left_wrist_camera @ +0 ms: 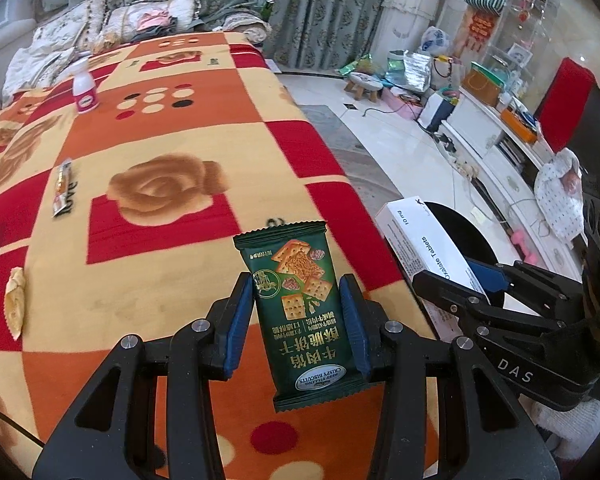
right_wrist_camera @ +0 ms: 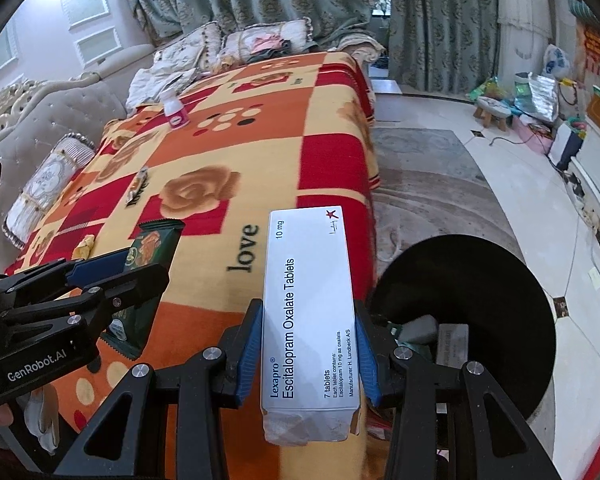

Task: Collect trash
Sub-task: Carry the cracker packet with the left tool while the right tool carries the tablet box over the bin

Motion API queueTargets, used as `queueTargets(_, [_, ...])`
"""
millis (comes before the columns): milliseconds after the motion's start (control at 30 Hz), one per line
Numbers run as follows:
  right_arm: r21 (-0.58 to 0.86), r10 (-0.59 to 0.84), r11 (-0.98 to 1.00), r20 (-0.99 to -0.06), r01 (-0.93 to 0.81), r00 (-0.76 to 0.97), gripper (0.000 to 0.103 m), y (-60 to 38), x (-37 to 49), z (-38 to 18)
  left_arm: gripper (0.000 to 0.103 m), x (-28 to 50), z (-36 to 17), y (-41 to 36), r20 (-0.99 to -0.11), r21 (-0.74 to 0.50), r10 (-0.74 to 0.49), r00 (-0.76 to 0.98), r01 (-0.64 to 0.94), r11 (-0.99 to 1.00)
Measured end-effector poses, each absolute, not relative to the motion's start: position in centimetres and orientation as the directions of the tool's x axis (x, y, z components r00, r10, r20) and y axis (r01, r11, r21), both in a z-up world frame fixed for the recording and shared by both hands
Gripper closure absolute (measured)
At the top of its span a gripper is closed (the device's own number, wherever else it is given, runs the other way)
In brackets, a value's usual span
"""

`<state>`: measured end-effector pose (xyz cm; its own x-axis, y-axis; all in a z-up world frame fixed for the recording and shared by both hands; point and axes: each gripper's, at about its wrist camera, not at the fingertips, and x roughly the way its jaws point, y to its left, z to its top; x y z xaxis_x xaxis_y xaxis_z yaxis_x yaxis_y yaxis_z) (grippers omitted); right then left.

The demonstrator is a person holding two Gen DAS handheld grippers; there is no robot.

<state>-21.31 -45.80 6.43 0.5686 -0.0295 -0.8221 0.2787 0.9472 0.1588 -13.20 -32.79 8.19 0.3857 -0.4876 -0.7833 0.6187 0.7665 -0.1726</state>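
My left gripper (left_wrist_camera: 298, 300) is shut on a green biscuit packet (left_wrist_camera: 300, 300), held upright above the patterned blanket (left_wrist_camera: 172, 136). My right gripper (right_wrist_camera: 308, 340) is shut on a white tablet box (right_wrist_camera: 308, 308), held near the blanket's right edge. Each view shows the other gripper beside it: the right gripper (left_wrist_camera: 466, 280) with the tablet box (left_wrist_camera: 424, 248), the left gripper (right_wrist_camera: 120, 266) with the biscuit packet (right_wrist_camera: 148, 252). A black round bin (right_wrist_camera: 472, 320) sits on the floor just right of the box. On the blanket lie a small white-and-pink bottle (left_wrist_camera: 85, 90), a snack stick wrapper (left_wrist_camera: 63, 188) and a yellow crumpled wrapper (left_wrist_camera: 15, 300).
Pillows (left_wrist_camera: 140, 24) and folded bedding line the far end under green curtains (left_wrist_camera: 320, 12). A grey sofa arm with a cushion (right_wrist_camera: 48, 188) is on the left. A small stool (left_wrist_camera: 364, 82), bags and a white cabinet (left_wrist_camera: 496, 136) stand across the tiled floor (right_wrist_camera: 532, 208).
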Motion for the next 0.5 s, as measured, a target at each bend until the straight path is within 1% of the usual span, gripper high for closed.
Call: queueTargets(500, [0.152, -0.062, 0.928, -0.835, 0.339, 0.546, 0.062, -48.6, -22.9, 5.8, 0.062, -13.9, 7.8, -36.0, -0.79, -0.173, -0.504, 0.349, 0.662, 0.73])
